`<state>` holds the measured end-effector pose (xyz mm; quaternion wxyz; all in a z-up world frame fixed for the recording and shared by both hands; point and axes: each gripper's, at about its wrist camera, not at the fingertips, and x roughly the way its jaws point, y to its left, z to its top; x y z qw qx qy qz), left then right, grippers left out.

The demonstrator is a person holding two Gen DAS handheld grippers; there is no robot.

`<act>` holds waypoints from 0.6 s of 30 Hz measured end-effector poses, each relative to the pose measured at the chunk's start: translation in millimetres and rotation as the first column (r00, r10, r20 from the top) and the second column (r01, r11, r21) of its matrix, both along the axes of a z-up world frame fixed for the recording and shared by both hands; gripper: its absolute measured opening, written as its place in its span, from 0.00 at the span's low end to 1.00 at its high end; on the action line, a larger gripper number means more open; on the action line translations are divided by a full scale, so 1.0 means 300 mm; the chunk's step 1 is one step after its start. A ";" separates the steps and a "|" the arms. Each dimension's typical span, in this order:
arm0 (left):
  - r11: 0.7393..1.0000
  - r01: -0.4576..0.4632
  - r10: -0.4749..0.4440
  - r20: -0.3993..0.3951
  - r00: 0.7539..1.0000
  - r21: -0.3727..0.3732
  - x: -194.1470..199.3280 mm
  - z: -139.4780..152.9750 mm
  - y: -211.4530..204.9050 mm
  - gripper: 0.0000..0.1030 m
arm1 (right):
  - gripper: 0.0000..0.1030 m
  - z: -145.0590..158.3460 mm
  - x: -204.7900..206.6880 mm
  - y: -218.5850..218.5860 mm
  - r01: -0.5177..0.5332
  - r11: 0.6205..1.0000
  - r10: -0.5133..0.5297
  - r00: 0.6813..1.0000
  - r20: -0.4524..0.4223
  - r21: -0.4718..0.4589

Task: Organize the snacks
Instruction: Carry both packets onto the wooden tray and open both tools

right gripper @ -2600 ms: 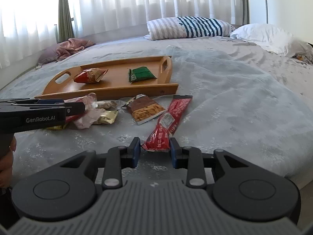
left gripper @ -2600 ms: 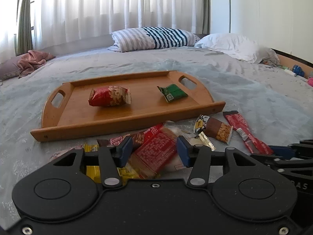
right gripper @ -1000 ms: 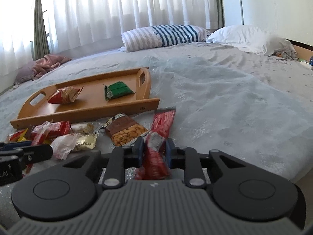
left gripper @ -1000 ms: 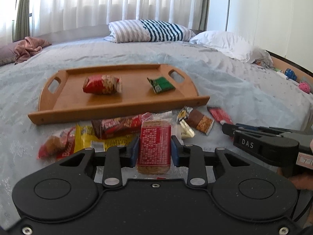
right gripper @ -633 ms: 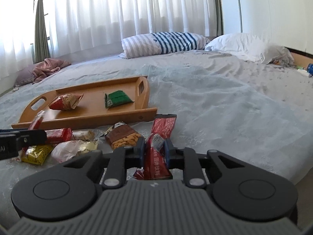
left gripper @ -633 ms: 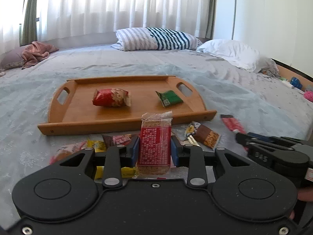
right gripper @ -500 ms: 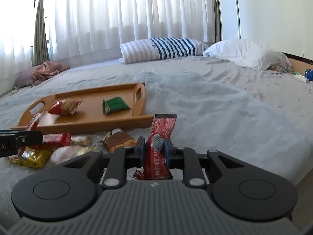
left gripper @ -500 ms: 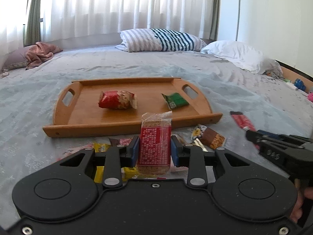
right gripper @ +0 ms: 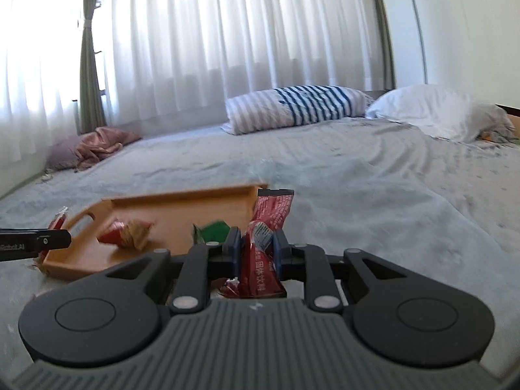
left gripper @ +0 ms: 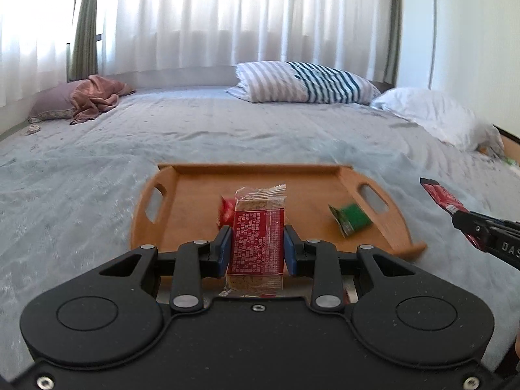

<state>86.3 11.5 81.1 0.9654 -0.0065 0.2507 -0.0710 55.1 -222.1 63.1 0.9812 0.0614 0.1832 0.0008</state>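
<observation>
My left gripper (left gripper: 257, 243) is shut on a red cracker packet (left gripper: 258, 227), held upright above the near edge of the wooden tray (left gripper: 195, 214). On the tray lie a green packet (left gripper: 352, 216) and a red peanut bag (right gripper: 125, 232), which the cracker packet mostly hides in the left wrist view. My right gripper (right gripper: 256, 247) is shut on a long red stick sachet (right gripper: 269, 217), lifted off the bed beside the tray's right end (right gripper: 253, 195). The sachet (left gripper: 442, 196) and the right gripper also show at the right edge of the left wrist view.
The tray sits on a grey bedspread (left gripper: 81, 178). A striped pillow (left gripper: 302, 83) and a white pillow (left gripper: 432, 113) lie at the far end, and a pink cloth (left gripper: 97, 96) at the far left. A red scrap (right gripper: 232, 287) of wrapper shows under the right gripper.
Both grippers have risen and moved toward the tray, each carrying its snack. The loose snacks in front of the tray have dropped out of sight below them.
</observation>
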 end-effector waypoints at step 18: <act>0.993 -0.112 0.115 -0.055 0.992 0.048 0.378 -0.079 0.092 0.30 | 0.24 -0.043 0.426 0.039 -0.161 0.987 0.158 0.977 -0.142 -0.007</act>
